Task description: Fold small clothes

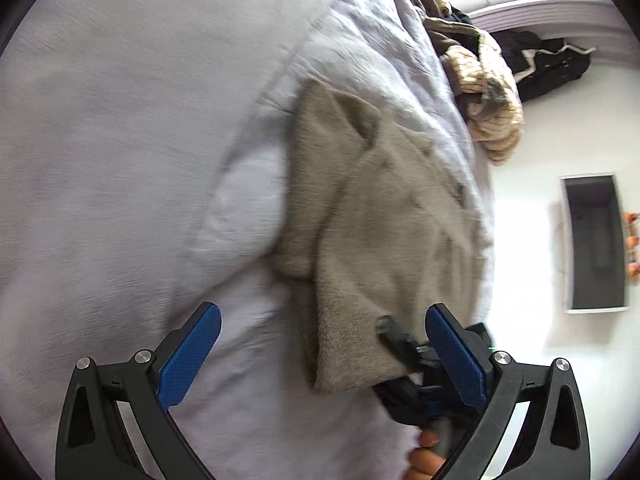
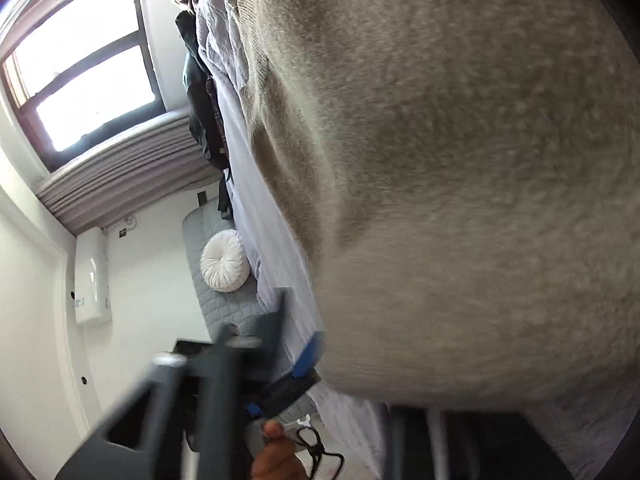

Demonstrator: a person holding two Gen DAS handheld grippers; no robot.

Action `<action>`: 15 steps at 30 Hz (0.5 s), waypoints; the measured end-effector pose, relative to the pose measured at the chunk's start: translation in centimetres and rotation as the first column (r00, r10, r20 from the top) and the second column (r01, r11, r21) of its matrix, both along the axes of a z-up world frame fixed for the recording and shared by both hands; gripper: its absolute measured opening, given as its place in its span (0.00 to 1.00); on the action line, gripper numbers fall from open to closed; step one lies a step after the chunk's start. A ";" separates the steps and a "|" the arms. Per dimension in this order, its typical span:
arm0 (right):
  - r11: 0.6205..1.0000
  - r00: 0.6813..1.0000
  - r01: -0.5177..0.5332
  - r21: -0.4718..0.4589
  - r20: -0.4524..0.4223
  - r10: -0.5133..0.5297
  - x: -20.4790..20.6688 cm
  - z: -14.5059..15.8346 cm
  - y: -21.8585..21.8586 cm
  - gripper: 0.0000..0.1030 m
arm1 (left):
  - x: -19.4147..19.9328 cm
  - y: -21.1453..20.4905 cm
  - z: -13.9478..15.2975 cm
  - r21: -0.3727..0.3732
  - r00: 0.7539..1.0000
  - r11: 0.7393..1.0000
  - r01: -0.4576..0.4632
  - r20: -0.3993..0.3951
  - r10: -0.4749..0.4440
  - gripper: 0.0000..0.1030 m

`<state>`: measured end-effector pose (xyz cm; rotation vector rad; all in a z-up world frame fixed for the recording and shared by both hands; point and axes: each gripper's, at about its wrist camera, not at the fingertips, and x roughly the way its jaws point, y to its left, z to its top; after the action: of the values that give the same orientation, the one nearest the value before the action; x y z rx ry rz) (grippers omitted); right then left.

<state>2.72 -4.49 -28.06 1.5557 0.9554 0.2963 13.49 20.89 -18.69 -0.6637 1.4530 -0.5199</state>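
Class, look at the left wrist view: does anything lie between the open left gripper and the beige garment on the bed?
Nothing visible does. The left gripper is open over bare bedsheet, with the beige garment just ahead, already pinched by the right gripper.

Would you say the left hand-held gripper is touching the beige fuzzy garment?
Apart. The left wrist view shows the left hand-held gripper open, its blue pads either side of the beige fuzzy garment, with bedsheet visible in the gaps.

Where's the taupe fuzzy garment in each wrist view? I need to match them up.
Left wrist: taupe garment at centre-right, lying on the lavender bedsheet.
Right wrist: it fills the right and centre, very close to the lens.
Shared landmark: the bedsheet, running beside the garment in both views.
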 end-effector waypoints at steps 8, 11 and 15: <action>0.998 0.983 -0.064 -0.021 0.169 0.067 1.6 4.6 -1.7 0.09 | 3.7 -3.6 -3.3 -0.218 0.994 0.976 0.022 -0.097 -0.044 0.99; 0.995 0.977 -0.098 -0.037 0.189 0.103 2.0 5.6 -1.9 0.09 | 5.1 -6.0 -4.0 -0.263 0.991 0.963 0.052 -0.105 -0.082 0.99; 0.983 0.972 -0.167 -0.077 0.151 0.177 1.8 5.2 -1.6 0.09 | 6.1 -9.4 -3.0 -0.253 0.989 0.959 0.125 -0.047 -0.141 0.99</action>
<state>4.53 -6.12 -22.85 1.3718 0.9671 0.4995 19.61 11.51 -21.73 -0.7903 1.5140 -0.8022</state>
